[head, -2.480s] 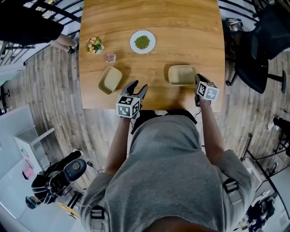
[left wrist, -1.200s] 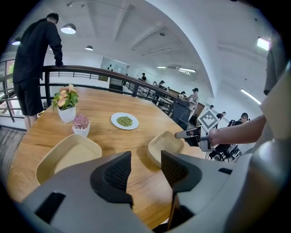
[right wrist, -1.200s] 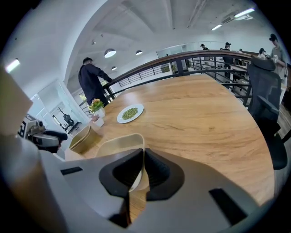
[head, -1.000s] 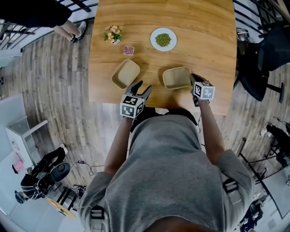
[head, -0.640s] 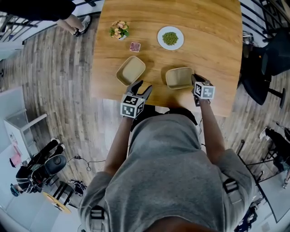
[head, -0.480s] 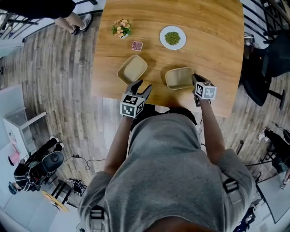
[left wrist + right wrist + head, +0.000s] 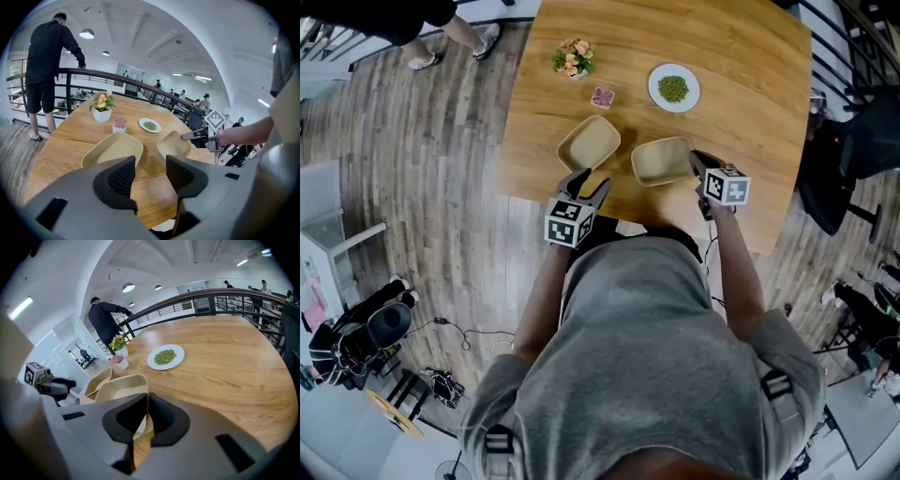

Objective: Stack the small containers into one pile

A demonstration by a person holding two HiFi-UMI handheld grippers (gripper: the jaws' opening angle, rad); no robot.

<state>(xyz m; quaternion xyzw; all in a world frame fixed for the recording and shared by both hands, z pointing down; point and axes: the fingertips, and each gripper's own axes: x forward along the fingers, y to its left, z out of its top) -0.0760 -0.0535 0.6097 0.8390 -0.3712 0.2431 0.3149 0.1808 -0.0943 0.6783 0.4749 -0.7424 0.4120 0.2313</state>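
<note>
Presently the carrying step is judged to be in hand: one container has been gripped and is not yet set into the other. The wooden desk (image 7: 750, 112) is seen from above, and the resting container (image 7: 589, 143), a beige open tray lying flat on it, is taken as the landmark. The carried container (image 7: 661, 160), alike in shape and colour, is found just to the right of the resting container. It is tilted, and whether the two rims touch cannot be told. Its far-right rim is clamped by the right tongs (image 7: 146, 417), whose jaws are drawn narrow on the thin wall. The left tongs (image 7: 151, 173) are held wide with nothing between them, on the near side of the resting container at the desk's edge. A white plate (image 7: 673, 88) is seen beyond the resting container and to its right, a flower pot (image 7: 574, 57) well beyond it and slightly to its left, and a small pink pot (image 7: 602, 97) just beyond its far rim. For the next move, the carried container would need to be raised above the resting container's rim, levelled, and turned so the corners match. It would then be lowered until it nests, and the grip would best be let go only once it is seated. The resting container could be steadied by the left tongs if it slides.
</note>
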